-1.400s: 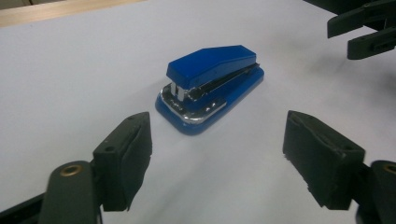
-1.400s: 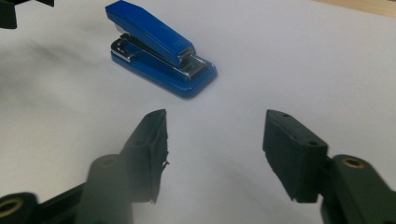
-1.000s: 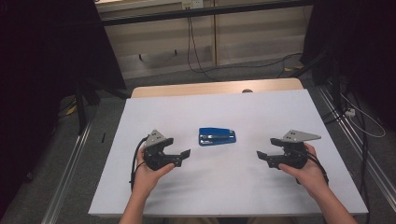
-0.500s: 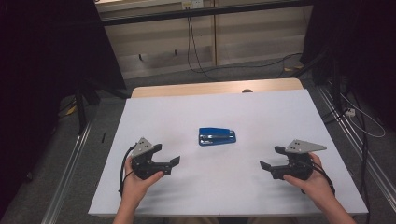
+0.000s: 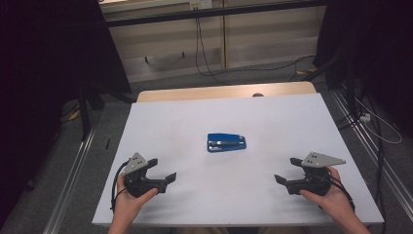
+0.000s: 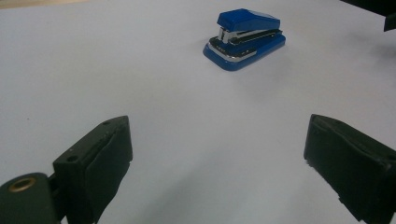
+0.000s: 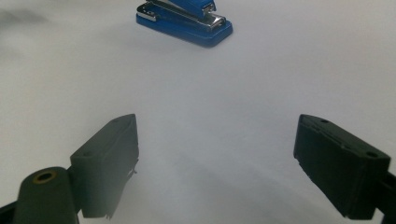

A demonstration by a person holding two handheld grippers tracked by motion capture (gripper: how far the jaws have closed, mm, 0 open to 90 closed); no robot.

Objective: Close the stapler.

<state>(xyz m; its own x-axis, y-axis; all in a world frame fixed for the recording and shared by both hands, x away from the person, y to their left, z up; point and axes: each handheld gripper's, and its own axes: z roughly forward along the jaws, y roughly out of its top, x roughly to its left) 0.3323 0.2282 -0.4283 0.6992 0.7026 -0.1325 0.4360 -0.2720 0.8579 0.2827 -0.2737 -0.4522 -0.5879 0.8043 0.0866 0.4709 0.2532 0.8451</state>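
in the high view the left gripper (image 5: 164, 171) sits at the lower left of the frame, held in the person's left hand (image 5: 127, 201) whose forearm comes up from the bottom edge; its jaws point toward the right of the frame. the right gripper (image 5: 286, 170) sits at the lower right, gripped by the right hand (image 5: 333, 197), jaws pointing toward the left of the frame. both pairs of jaws stand spread wide with nothing between them, only bare table; the right gripper's have just been opening.

one blue stapler (image 5: 226, 142) lies flat at the middle of the frame on the white table (image 5: 195, 117), well apart from both grippers. in the left gripper view it lies at the upper middle (image 6: 245, 38); in the right gripper view at the top (image 7: 185, 17).

bare white surface runs all around the stapler out to every table edge. both grippers sit near the table's bottom edge in the frame.

count: one stapler, two grippers, two hands.
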